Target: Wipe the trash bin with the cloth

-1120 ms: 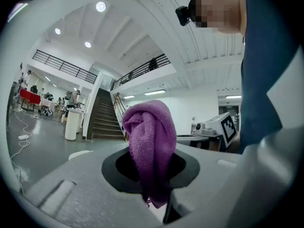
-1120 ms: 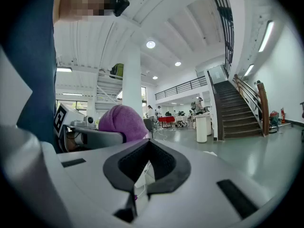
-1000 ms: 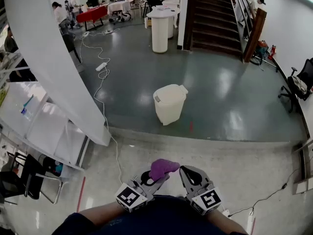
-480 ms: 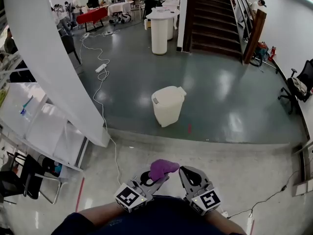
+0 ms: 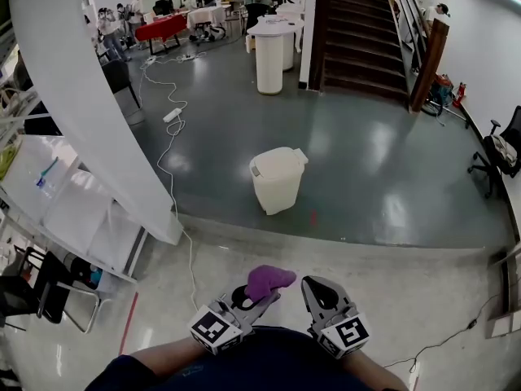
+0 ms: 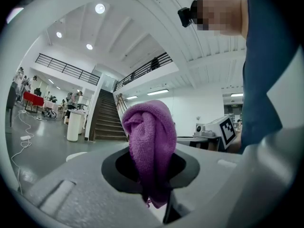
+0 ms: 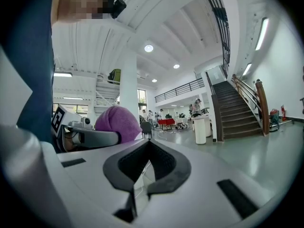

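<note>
Two grippers sit low by the person's body: the left gripper (image 5: 254, 298) is clamped on a bunched purple cloth (image 5: 269, 280), and the right gripper (image 5: 320, 290), just beside it, is closed on nothing. Well ahead, the cream lidded plastic trash bin (image 5: 277, 181) stands upright on the grey floor (image 5: 383, 169), far from both

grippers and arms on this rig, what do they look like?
The left gripper and right gripper match: light grey bodies, black-lined jaw recesses, a white cube with black square markers on each. The person wears dark blue sleeves.
</note>
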